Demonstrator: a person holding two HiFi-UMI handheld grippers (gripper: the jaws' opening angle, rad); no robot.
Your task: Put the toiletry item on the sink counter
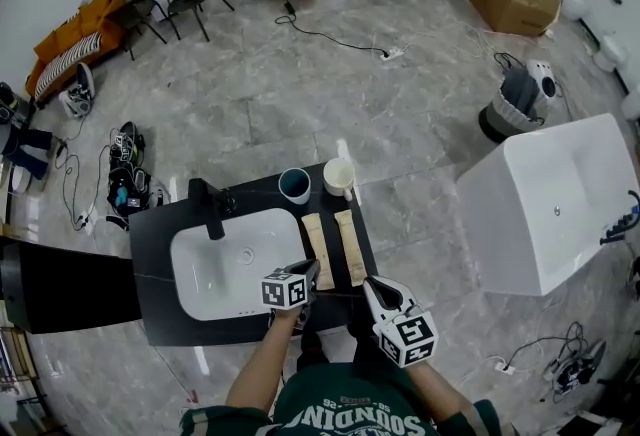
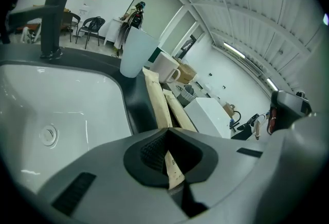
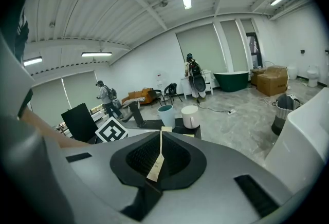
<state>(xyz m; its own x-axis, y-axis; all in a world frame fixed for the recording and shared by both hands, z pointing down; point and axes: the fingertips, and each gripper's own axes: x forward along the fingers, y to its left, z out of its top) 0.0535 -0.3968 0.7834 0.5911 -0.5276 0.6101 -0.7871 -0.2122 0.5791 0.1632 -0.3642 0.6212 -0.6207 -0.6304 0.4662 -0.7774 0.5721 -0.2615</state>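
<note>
Head view: our left gripper (image 1: 308, 276) pinches tan paper-wrapped packet (image 1: 318, 246) right of white basin (image 1: 240, 259); right gripper (image 1: 372, 286) pinches second packet (image 1: 350, 244); thin-edge holds may slip.

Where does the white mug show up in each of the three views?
Head view: white mug near centre, at the counter's far edge.
Left gripper view: upper middle of frame.
Right gripper view: centre, just above the jaws.
Shared landmark: the teal-rimmed cup immediately left of it in every view.
</note>
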